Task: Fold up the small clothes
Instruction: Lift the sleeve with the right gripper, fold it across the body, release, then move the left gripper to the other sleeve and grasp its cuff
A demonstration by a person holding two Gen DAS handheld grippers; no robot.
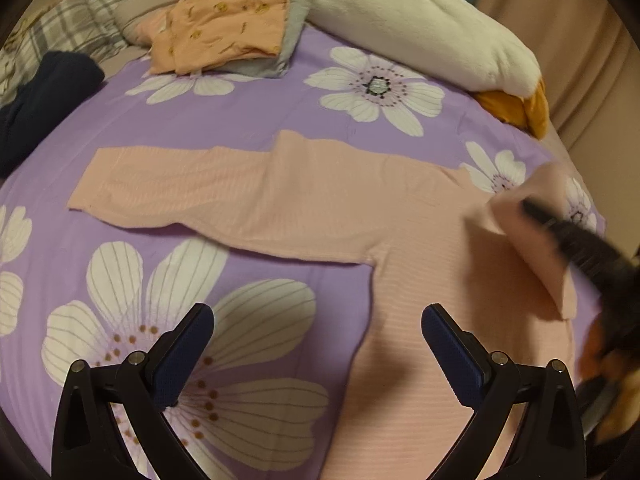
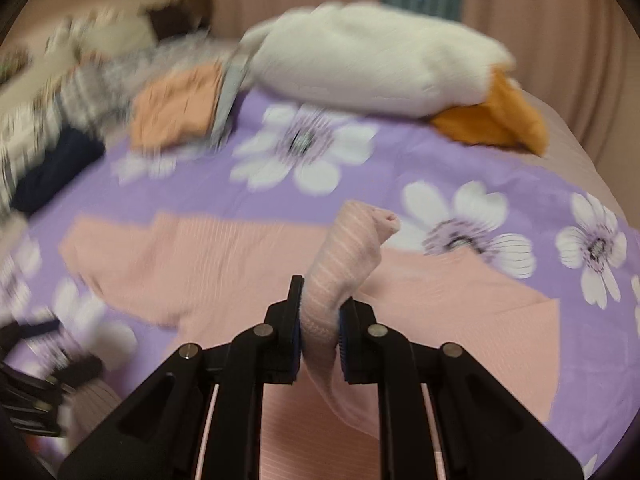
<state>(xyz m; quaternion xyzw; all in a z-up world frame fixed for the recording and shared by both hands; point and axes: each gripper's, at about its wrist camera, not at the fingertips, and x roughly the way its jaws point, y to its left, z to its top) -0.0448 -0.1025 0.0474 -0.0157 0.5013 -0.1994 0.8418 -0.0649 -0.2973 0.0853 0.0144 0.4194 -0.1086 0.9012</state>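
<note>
**Two claws over one pink top on the bed**

Two claws work above a purple bedspread printed with large white flowers. The left claw hangs with its fingers spread wide and nothing between them. Its left finger is over a white flower, its right finger over the body of the pink ribbed top.

The top lies flat just ahead of that claw. One long sleeve runs off to the claw's left across the bedspread. The body comes back towards the claw on its right side.

Far ahead and to the left lies a dark navy garment near the bed's edge. Beside it, further right, sits a folded stack with an orange printed piece on top of a grey one. Ahead and to the right lies a white plush toy with orange feet.

At the right, the right claw is pressed together on the other sleeve of the top. The sleeve stands up between its fingers, the cuff curling over above them. The rest of the top spreads flat below and ahead of this claw. In the left wrist view the same claw shows only as a blurred dark shape with pink cloth lifted on it.
</note>
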